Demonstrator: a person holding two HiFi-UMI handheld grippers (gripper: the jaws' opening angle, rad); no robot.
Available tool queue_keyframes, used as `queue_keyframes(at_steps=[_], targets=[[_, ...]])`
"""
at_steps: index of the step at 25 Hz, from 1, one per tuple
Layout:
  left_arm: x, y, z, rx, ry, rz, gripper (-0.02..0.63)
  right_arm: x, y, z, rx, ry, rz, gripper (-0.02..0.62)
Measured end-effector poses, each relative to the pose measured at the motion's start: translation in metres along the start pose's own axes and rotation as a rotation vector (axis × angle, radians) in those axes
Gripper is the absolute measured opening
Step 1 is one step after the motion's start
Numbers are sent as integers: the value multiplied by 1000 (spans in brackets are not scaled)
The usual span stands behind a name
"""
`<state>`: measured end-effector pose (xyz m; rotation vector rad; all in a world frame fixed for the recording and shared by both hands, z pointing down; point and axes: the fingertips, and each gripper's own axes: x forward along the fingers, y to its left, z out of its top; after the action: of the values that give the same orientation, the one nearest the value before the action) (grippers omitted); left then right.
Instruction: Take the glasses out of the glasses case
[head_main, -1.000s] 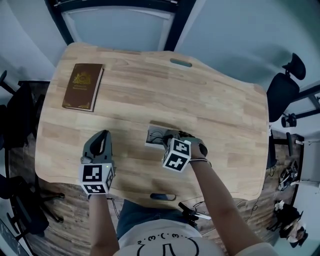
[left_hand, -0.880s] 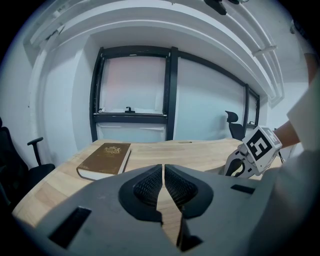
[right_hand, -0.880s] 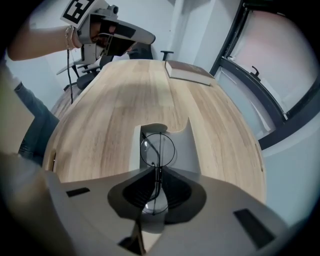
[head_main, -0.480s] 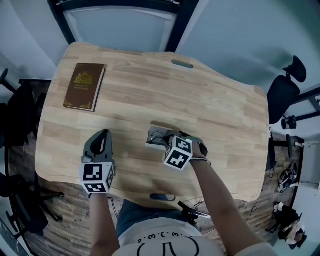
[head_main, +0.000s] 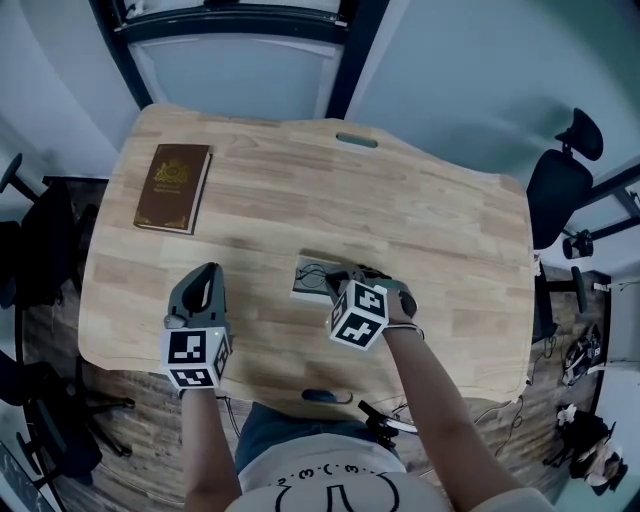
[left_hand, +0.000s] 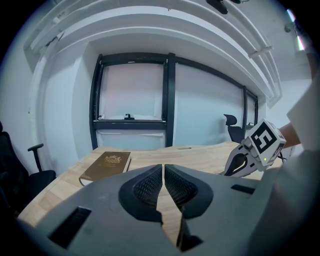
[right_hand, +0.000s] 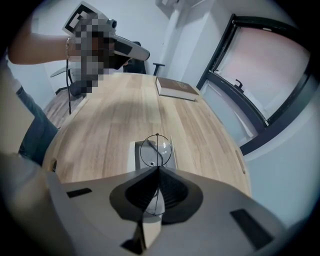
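Observation:
The grey glasses case lies open on the wooden table, just in front of me. My right gripper reaches over its right end. In the right gripper view that gripper is shut on the thin wire frame of the glasses, whose round lens stands upright over the case. My left gripper rests to the left of the case, well apart from it. Its jaws are shut with nothing between them.
A brown book lies at the table's far left corner, also seen as the book in the left gripper view. Black office chairs stand off the right side. A dark window frame runs behind the table.
My right gripper has stayed at the case, shifting only slightly. The left gripper has not moved. The head view has drifted a little.

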<state>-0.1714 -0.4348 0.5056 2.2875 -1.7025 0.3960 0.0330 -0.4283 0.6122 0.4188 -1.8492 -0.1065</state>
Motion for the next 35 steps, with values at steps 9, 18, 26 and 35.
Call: queue_keyframes(at_steps=[9,18,26,35], targets=[[-13,-14,13,26,-38,-14,26,-40,-8,10,73,-95,-60,58],[-22,-30,55,88,-120,-41,26,-109,-35,31,121,-214,-215,58],[-19,-46,100,146,-211,-81,26,-151,-55,29,299,-359,-321,58],[-17,-73,144,208,-306,-139,26,-223,-80,8,530,-538,-507,58]])
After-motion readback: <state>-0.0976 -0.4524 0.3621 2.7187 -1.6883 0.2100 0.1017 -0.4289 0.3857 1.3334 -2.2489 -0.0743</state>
